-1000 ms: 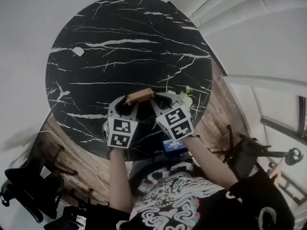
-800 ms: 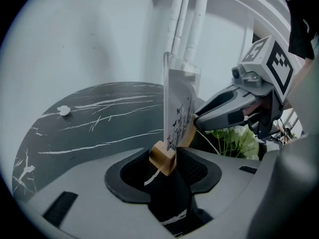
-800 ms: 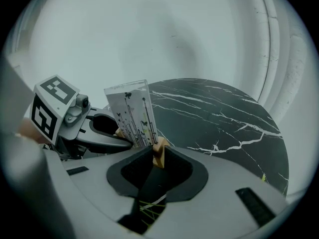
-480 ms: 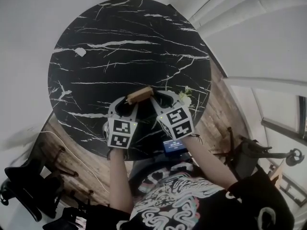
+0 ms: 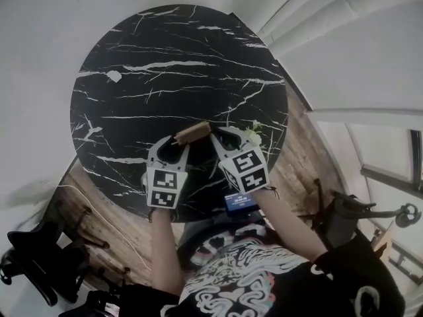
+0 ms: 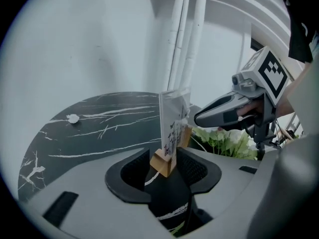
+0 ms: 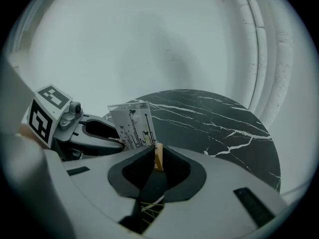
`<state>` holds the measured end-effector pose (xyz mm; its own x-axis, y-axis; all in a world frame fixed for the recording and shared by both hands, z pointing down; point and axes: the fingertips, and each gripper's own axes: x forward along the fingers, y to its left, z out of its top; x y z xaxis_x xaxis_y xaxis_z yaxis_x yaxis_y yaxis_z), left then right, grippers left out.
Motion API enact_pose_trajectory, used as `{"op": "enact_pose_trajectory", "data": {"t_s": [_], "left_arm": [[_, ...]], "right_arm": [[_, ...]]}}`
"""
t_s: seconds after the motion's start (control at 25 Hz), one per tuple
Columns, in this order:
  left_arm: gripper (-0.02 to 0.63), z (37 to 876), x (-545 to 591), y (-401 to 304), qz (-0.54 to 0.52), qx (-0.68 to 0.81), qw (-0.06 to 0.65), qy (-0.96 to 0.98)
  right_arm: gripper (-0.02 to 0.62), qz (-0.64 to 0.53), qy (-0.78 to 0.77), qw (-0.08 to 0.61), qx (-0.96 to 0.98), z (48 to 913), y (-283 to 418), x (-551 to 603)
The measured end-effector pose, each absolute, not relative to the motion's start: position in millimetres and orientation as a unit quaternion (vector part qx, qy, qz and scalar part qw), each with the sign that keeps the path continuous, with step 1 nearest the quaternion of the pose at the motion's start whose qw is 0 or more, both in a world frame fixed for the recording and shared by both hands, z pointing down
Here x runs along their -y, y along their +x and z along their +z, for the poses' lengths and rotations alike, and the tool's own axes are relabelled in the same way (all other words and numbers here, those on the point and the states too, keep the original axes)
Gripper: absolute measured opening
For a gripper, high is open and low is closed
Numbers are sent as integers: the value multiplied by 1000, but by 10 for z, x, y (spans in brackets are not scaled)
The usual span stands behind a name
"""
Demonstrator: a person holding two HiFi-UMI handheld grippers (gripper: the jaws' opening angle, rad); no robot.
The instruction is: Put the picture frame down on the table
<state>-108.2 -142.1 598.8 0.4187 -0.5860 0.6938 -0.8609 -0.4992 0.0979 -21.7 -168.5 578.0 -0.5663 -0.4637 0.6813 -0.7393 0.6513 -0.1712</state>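
Observation:
The picture frame [image 5: 193,132] is a clear printed pane standing upright in a light wooden base. It is at the near side of the round black marble table [image 5: 178,65]. My left gripper [image 5: 176,141] is shut on the left end of the base, and my right gripper [image 5: 214,137] is shut on the right end. In the left gripper view the pane [image 6: 174,119] rises from the wooden block [image 6: 165,161] between the jaws. The right gripper view shows the pane [image 7: 133,125] and a thin end of wood [image 7: 158,158] pinched between the pads. Whether the base touches the table cannot be told.
White flowers [image 5: 254,135] lie by the table's near right edge, close beside my right gripper, also in the left gripper view [image 6: 225,141]. A small white scrap [image 5: 114,76] sits far left on the table. A lit device [image 5: 239,202] is just below the near rim.
The head camera has shifted a little, so the table sits slightly lower and to the right in view. Both grippers still hold the frame in about the same place.

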Motion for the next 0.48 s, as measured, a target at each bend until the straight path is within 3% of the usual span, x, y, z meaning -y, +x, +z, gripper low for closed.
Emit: {"op": "enact_pose_trajectory", "data": {"t_s": [0.2, 0.48], "left_arm": [[162, 5877, 1372, -1089, 291, 450, 225, 814], [54, 5763, 1312, -1134, 287, 466, 212, 810]], "right_arm": [[47, 225, 347, 299, 860, 5727, -226, 1618], [26, 220, 341, 297, 865, 5639, -253, 1536]]}}
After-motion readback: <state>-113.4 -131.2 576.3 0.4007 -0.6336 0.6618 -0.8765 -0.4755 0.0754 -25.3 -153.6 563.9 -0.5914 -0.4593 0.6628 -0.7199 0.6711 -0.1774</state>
